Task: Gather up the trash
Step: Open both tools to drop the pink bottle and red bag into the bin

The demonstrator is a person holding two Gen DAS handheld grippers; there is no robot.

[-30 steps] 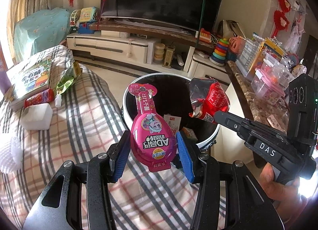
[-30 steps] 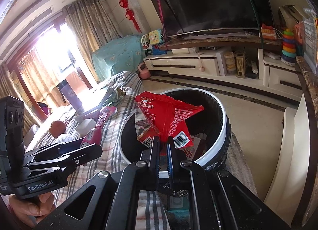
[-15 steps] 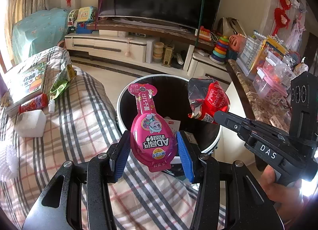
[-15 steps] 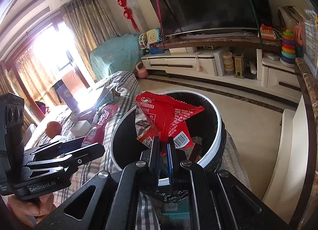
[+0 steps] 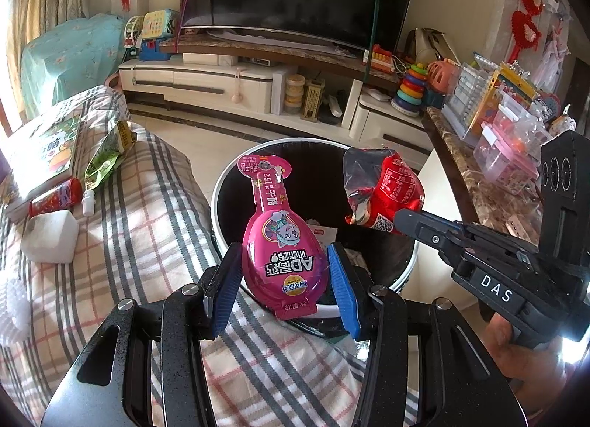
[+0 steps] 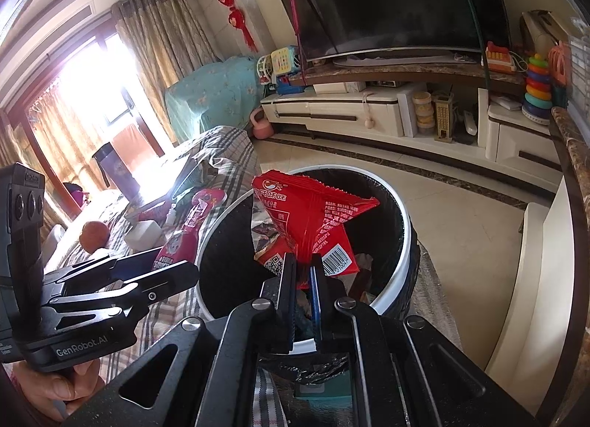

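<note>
My left gripper [image 5: 284,281] is shut on a pink bottle-shaped snack packet [image 5: 282,242] and holds it upright at the near rim of a round black bin with a white rim [image 5: 221,190]. My right gripper [image 6: 302,279] is shut on a crumpled red snack bag [image 6: 313,220] and holds it over the bin's opening [image 6: 402,227]. The red bag [image 5: 383,190] and the right gripper [image 5: 398,216] also show in the left wrist view. The left gripper [image 6: 177,264] with its pink packet [image 6: 184,238] shows in the right wrist view. Other trash lies inside the bin.
A plaid-covered surface [image 5: 140,227] left of the bin carries a green wrapper [image 5: 107,157], a red tube [image 5: 55,196], a small white bottle [image 5: 88,200], a white block [image 5: 49,238] and a book [image 5: 40,150]. A TV stand [image 5: 236,80] stands behind, a cluttered marble counter [image 5: 479,183] at the right.
Both grippers have moved slightly forward toward the bin with their packets still held. The bin looks a little nearer and more centred under the red bag.
</note>
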